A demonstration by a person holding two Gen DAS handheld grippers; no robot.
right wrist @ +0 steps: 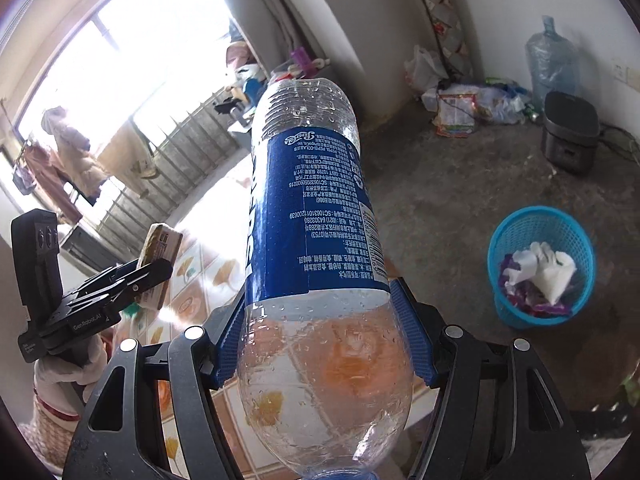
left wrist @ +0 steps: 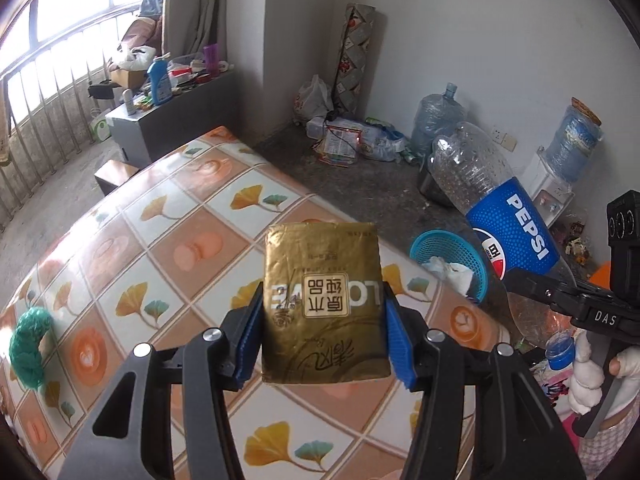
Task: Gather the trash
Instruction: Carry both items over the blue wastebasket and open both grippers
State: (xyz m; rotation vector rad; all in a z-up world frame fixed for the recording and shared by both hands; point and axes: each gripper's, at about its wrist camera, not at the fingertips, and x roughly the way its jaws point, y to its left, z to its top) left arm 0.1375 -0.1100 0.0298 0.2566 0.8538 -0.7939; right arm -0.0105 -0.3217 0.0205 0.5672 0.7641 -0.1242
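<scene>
My left gripper (left wrist: 322, 332) is shut on a gold tissue packet (left wrist: 322, 304) and holds it above the patterned table (left wrist: 160, 240). My right gripper (right wrist: 320, 336) is shut on an empty Pepsi bottle (right wrist: 308, 208) with a blue label, held up off the table. The bottle also shows in the left wrist view (left wrist: 508, 224), at the right, over the table's edge. A blue mesh trash basket (right wrist: 540, 276) stands on the floor to the right of the table, with white tissue and wrappers inside. It shows beyond the table's far edge in the left wrist view (left wrist: 448, 256).
A green fluffy object (left wrist: 28, 344) lies at the table's left edge. Bags and litter (left wrist: 352, 140), large water jugs (left wrist: 436, 120) and a dark appliance (right wrist: 568, 136) sit along the far wall. A grey cabinet (left wrist: 168, 120) with clutter stands by the window.
</scene>
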